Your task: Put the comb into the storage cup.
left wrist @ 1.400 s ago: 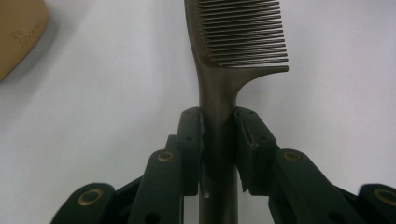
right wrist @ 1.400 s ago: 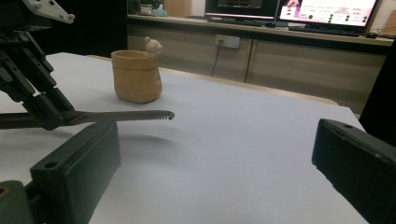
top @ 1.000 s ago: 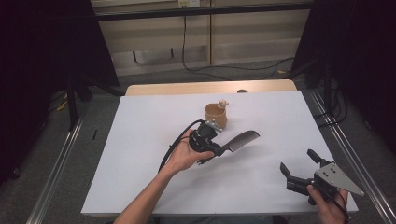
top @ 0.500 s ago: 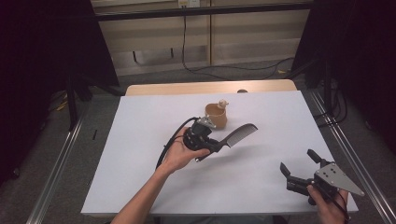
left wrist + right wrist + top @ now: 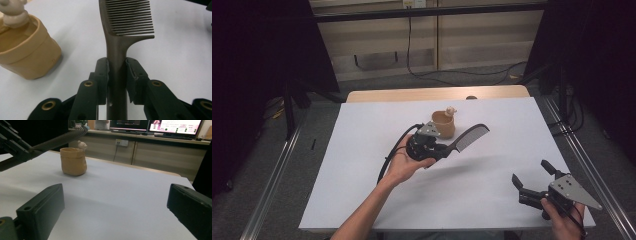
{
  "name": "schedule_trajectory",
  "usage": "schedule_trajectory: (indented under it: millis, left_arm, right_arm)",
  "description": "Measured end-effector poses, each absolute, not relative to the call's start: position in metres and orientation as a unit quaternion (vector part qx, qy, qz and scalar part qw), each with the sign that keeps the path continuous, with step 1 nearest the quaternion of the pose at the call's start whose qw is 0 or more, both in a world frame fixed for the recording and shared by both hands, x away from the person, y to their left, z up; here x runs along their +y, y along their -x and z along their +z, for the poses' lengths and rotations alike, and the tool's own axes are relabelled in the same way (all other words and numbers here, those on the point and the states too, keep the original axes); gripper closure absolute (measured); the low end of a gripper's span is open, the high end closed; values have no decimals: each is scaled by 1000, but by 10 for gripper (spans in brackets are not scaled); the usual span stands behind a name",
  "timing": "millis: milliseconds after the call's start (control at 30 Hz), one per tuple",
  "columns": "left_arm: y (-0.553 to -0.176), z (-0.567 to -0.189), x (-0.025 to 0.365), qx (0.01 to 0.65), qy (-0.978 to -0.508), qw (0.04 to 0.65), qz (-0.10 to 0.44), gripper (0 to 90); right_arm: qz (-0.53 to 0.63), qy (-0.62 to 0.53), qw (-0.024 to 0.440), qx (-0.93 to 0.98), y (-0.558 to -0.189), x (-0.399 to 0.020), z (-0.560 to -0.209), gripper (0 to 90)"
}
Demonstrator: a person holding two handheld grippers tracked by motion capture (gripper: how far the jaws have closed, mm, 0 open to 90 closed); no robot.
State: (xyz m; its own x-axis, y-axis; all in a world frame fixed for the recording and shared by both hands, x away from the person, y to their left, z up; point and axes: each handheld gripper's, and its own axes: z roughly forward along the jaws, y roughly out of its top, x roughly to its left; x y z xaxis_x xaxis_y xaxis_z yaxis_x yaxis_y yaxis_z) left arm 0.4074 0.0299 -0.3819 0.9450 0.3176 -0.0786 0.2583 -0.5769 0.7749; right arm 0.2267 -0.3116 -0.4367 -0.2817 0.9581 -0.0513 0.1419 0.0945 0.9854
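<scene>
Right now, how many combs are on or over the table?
1. The dark comb is clamped by its handle in the left gripper, held above the white table beside the tan cup.

comb point(image 5: 469, 137) above table point(image 5: 362, 150), right of cup point(image 5: 443, 124) | right gripper point(image 5: 532, 181) near right corner

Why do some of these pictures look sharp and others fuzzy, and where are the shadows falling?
High view: even light on the white table, dark surroundings, a soft shadow under the comb. Left gripper view: comb teeth crisp, the tan cup softer. Right gripper view: the open right claw is blurred up close, while the cup is clearer.
</scene>
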Motion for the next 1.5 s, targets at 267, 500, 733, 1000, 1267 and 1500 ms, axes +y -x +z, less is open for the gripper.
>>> schedule_trajectory:
  millis: [267, 500, 733, 1000, 1267, 1500]
  left_arm:
    - [-408, -373, 40, 167, -862, 477, 46, 727]
    - [-404, -370, 47, 174, -849, 497, 53, 727]
    - [-401, -366, 65, 181, -830, 522, 74, 727]
    - [-403, -362, 81, 192, -805, 553, 95, 727]
    - [-410, -361, 86, 207, -778, 582, 116, 727]
    - [-415, -361, 84, 214, -763, 597, 126, 728]
  right_arm:
    - [506, -446, 403, 619, -227, -312, -437, 6]
    - [506, -445, 404, 618, -227, -312, -437, 6]
    - [505, -446, 405, 618, -227, -312, -437, 7]
    - [506, -446, 405, 617, -226, -312, -436, 6]
    - [507, -445, 405, 617, -226, -312, -436, 5]
    - [506, -446, 405, 618, -227, -312, -436, 5]
